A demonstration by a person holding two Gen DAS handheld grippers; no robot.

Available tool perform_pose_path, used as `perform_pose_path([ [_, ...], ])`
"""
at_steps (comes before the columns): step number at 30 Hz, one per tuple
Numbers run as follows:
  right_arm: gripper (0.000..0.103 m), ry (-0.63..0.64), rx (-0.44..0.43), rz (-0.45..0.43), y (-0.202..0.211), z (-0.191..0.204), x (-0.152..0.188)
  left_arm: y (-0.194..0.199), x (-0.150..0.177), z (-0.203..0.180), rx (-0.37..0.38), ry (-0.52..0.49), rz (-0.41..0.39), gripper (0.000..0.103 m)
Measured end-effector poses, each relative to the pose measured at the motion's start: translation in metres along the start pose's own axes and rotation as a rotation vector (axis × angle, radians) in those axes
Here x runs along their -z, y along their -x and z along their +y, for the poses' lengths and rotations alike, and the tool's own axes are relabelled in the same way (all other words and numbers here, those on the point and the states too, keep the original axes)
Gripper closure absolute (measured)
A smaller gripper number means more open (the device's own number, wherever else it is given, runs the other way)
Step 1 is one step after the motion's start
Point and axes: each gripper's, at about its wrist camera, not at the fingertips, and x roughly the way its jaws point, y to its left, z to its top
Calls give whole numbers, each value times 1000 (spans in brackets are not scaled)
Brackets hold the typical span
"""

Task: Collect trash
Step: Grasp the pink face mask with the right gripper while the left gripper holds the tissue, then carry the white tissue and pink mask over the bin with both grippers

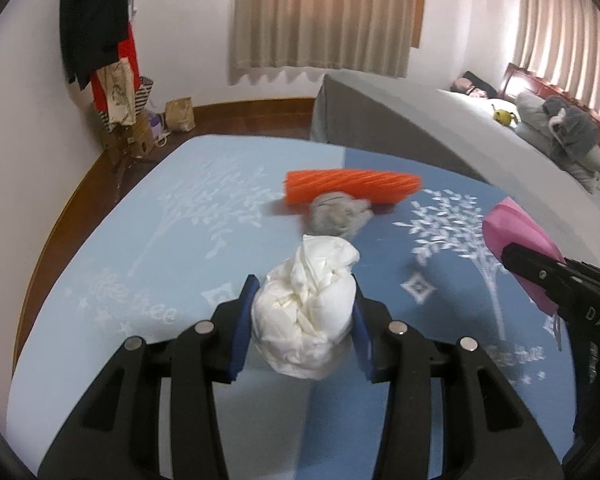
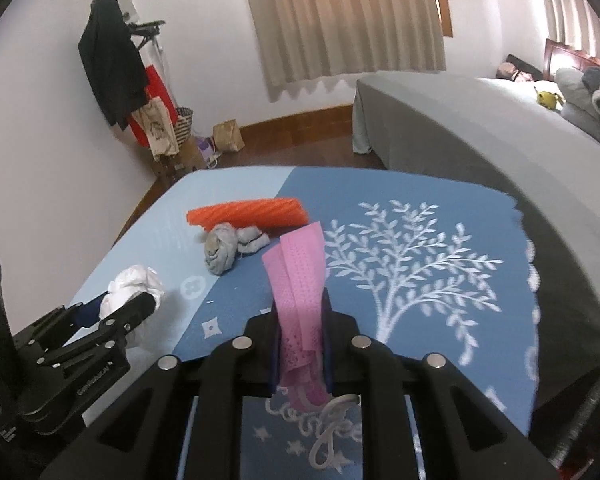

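Observation:
My left gripper [image 1: 305, 304] is shut on a crumpled white tissue wad [image 1: 306, 312], held just above the blue mat [image 1: 140, 248]. It also shows in the right wrist view [image 2: 130, 300], with the tissue wad [image 2: 134, 282] between its fingers. My right gripper [image 2: 302, 320] is shut on a folded pink face mask [image 2: 300, 276] whose white ear loop hangs below. The mask shows at the right of the left wrist view [image 1: 516, 232]. A grey cloth wad [image 1: 336, 216] and an orange ribbed roll [image 1: 352, 186] lie on the mat farther ahead.
A grey-covered bed [image 1: 440, 132] with pillows and soft toys stands to the right of the mat. A coat rack [image 2: 112, 60] with clothes and bags stands in the far left corner. Wooden floor [image 1: 256, 120] surrounds the mat.

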Motion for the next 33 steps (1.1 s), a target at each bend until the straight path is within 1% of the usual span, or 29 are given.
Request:
perform_pose_path([
  [9,87,-25,18,-62,58,-17,9,42,-3,-41,43,-39,-48,62],
  [18,87,-48,42,-112,111,-38,20,75,3,-81,97,-75,-72,61],
  [28,87,-81,98,-177,178,-69,35,114,8,-121,166,-121,-104,61],
  [33,87,-78,136,-203,206,-82,42,135,12,-147,205,-151,-117,61],
])
